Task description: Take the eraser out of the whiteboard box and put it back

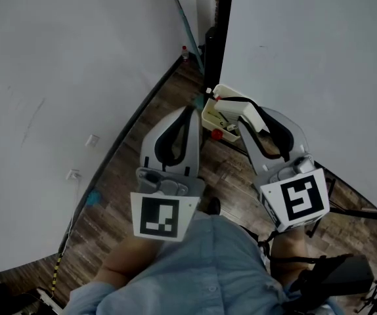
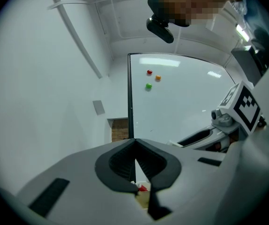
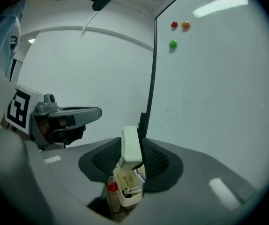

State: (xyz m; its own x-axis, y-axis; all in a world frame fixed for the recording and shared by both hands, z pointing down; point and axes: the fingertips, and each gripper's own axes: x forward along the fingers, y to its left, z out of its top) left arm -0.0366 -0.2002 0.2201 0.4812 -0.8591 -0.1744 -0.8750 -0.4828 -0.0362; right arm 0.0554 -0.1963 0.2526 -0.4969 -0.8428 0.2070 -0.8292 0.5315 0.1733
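Clearly the right gripper [image 3: 132,157] clamps the eraser [image 3: 130,142] by its 2 flat sides, just above the whiteboard box [image 3: 125,198]. It looks light, stiff and smooth-shelled, probably slippery, so a mid-body hold suits it. The left gripper [image 2: 135,161] is closed and empty.

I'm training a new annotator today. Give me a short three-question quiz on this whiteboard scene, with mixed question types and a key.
1. Multiple choice: which gripper holds the eraser? A) left B) right C) neither
2. True or false: the left gripper has its jaws wide apart.
3. Fill in: ___ coloured magnets stick to the whiteboard.

Key:
1. B: the right gripper clamps it.
2. False: its jaws are together, with nothing between them.
3. Three.
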